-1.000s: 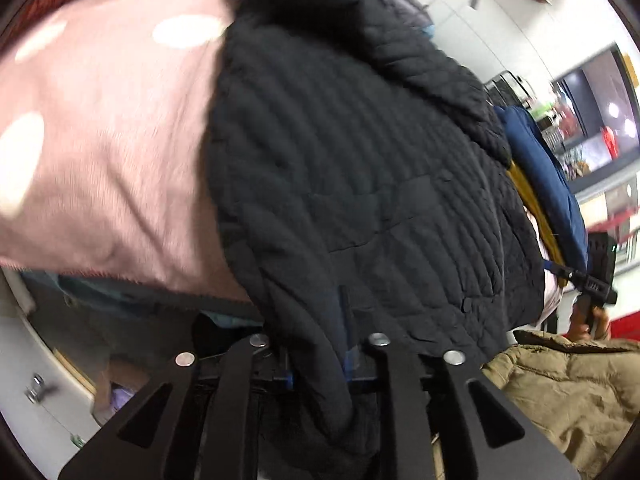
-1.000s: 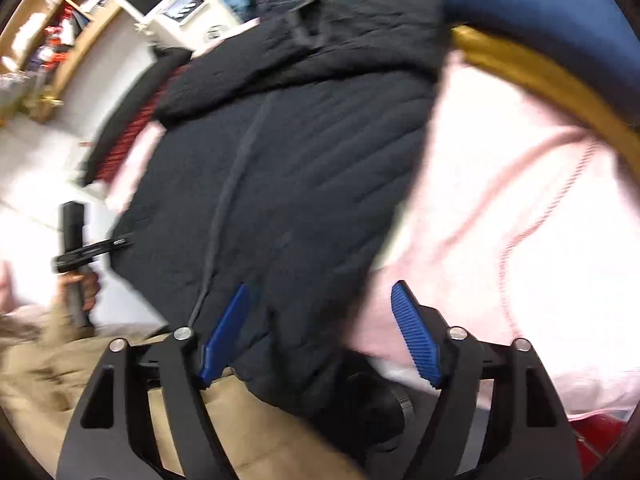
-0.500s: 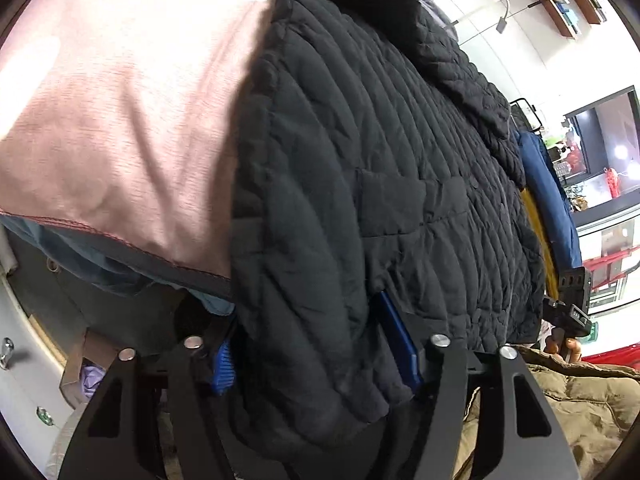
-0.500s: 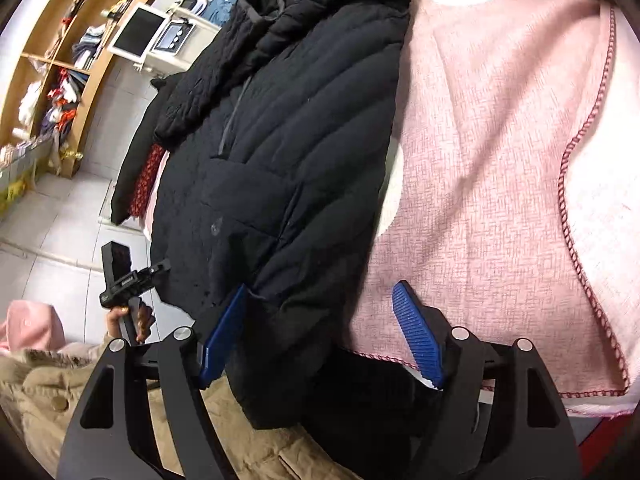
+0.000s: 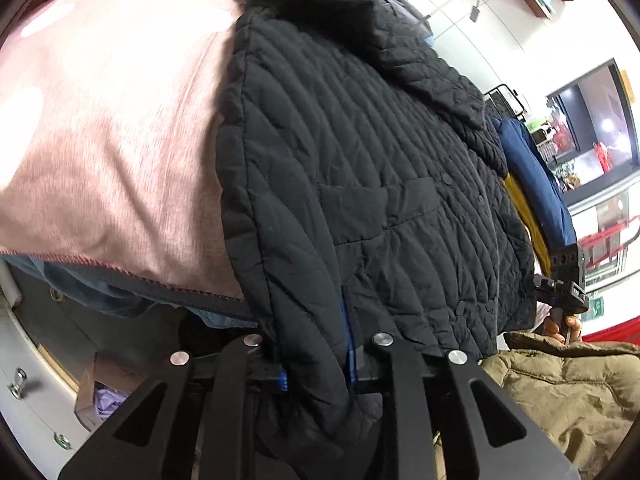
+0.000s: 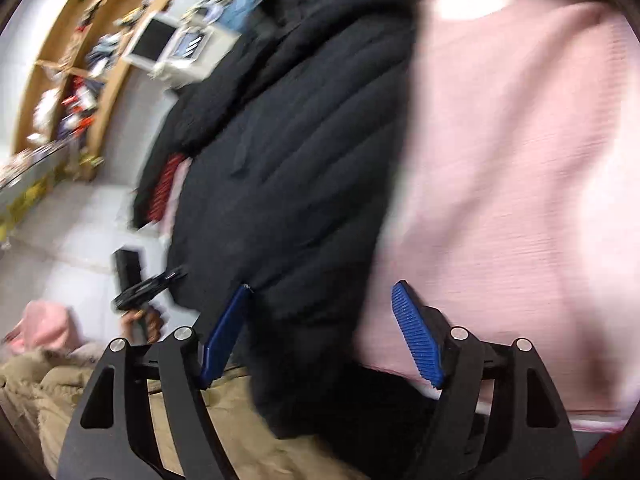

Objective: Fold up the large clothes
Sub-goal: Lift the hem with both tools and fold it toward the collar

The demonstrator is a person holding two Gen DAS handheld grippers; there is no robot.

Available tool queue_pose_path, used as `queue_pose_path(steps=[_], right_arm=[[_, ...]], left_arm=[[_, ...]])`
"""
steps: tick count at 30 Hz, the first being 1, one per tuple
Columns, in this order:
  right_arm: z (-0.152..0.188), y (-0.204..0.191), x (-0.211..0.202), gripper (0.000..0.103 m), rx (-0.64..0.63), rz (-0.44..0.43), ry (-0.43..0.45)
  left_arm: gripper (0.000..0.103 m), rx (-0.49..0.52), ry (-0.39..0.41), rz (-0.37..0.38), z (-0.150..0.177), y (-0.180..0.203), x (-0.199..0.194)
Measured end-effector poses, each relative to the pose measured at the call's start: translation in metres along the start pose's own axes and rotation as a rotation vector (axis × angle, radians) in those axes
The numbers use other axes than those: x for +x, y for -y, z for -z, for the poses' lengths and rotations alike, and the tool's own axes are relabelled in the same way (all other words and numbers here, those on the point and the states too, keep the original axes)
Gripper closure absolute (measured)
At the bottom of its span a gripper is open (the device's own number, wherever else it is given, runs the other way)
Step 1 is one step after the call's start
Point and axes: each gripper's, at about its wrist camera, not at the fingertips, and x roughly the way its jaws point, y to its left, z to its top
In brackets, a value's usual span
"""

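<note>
A black quilted jacket (image 5: 360,184) lies spread on a pink blanket (image 5: 112,128). Its near left edge hangs off the front. My left gripper (image 5: 316,356) is shut on that hanging edge, with the fabric bunched between the blue pads. In the right wrist view the jacket (image 6: 288,168) lies on the pink blanket (image 6: 520,160). My right gripper (image 6: 320,332) is open with the jacket's near right edge between its blue pads (image 6: 416,332). The right gripper also shows in the left wrist view (image 5: 564,284) at the jacket's far corner.
A navy garment (image 5: 532,184) and a yellow one (image 5: 524,216) lie beyond the jacket. My olive coat (image 5: 568,392) is at lower right. A wooden shelf (image 6: 76,68) and a monitor (image 6: 154,42) stand across the room. A white cabinet (image 5: 24,380) sits below the blanket.
My left gripper opened around the jacket's edge half a second ago and has shut on it again. My right gripper stays open and the right view has swung, now blurred.
</note>
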Motion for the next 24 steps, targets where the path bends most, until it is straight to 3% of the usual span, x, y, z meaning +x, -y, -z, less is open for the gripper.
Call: queue_pose_path(steps=[5, 10, 14, 19, 22, 24], right_arm=[[0.002, -0.016, 0.033, 0.032, -0.056, 0.012, -0.079], [0.001, -0.001, 0.011, 0.036, -0.007, -0.009, -0.037], [0.000, 0.000, 0.013, 0.037, -0.005, -0.020, -0.052], [0.004, -0.018, 0.029, 0.071, -0.049, -0.008, -0.104], [0.005, -0.024, 0.008, 0.084, -0.071, -0.039, -0.068], [0.008, -0.034, -0.009, 0.086, -0.114, -0.041, -0.040]], left_arm=[[0.086, -0.022, 0.028, 0.040, -0.002, -0.006, -0.010], [0.086, -0.015, 0.019, 0.025, -0.001, -0.006, -0.006], [0.087, -0.018, 0.008, 0.023, -0.002, -0.007, -0.002], [0.089, -0.018, 0.017, 0.034, 0.001, -0.006, -0.005], [0.092, 0.007, 0.006, 0.070, 0.003, -0.001, -0.007], [0.093, 0.054, -0.011, 0.115, 0.007, 0.009, -0.012]])
